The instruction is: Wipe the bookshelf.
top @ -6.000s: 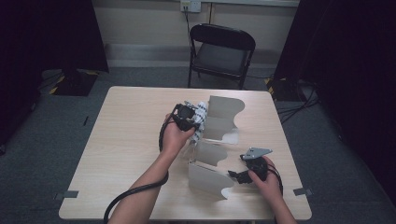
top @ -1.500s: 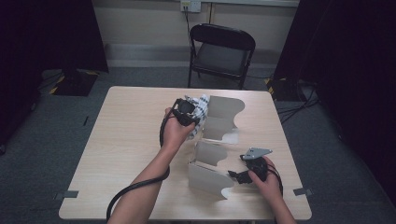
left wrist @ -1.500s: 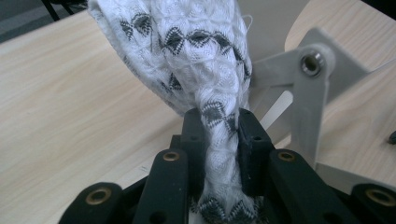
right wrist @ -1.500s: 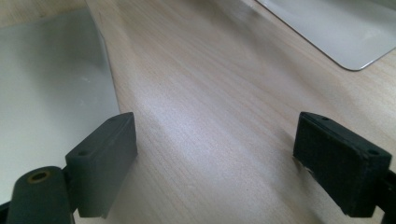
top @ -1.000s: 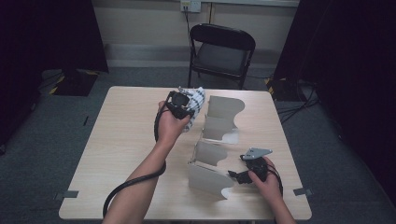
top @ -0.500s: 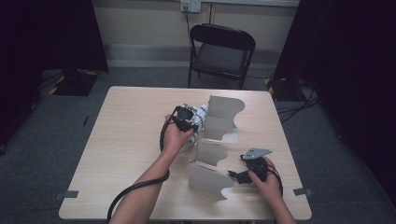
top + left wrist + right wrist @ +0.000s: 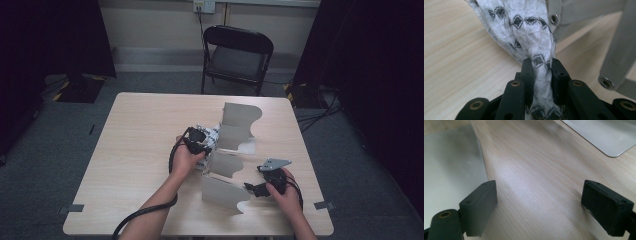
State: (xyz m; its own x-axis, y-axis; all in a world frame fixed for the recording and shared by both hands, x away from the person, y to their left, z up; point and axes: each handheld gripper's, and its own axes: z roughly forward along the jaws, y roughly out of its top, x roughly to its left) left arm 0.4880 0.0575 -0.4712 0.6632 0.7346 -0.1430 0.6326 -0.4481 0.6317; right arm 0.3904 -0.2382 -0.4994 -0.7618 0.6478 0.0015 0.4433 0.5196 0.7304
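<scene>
The left gripper (image 7: 541,75) pinches a bunched white patterned cloth (image 7: 529,30): soft, light, limp, best held at this gathered fold. It hangs mid-table (image 7: 140,130) beside the grey metal rack (image 7: 235,137). The right gripper (image 7: 541,207), jaws spread, rests near the front-right edge; open room lies left.

- The left gripper (image 7: 541,75) has matte black jaws on flat black link bars, each bar pinned with a brass-ringed rivet.
- The right gripper (image 7: 544,205) has blocky black pads with small screw holes.
- It carries a grey three-cornered plate on top.
- A black cable trails from each.
- Both forearms are bare, without sleeves.
</scene>
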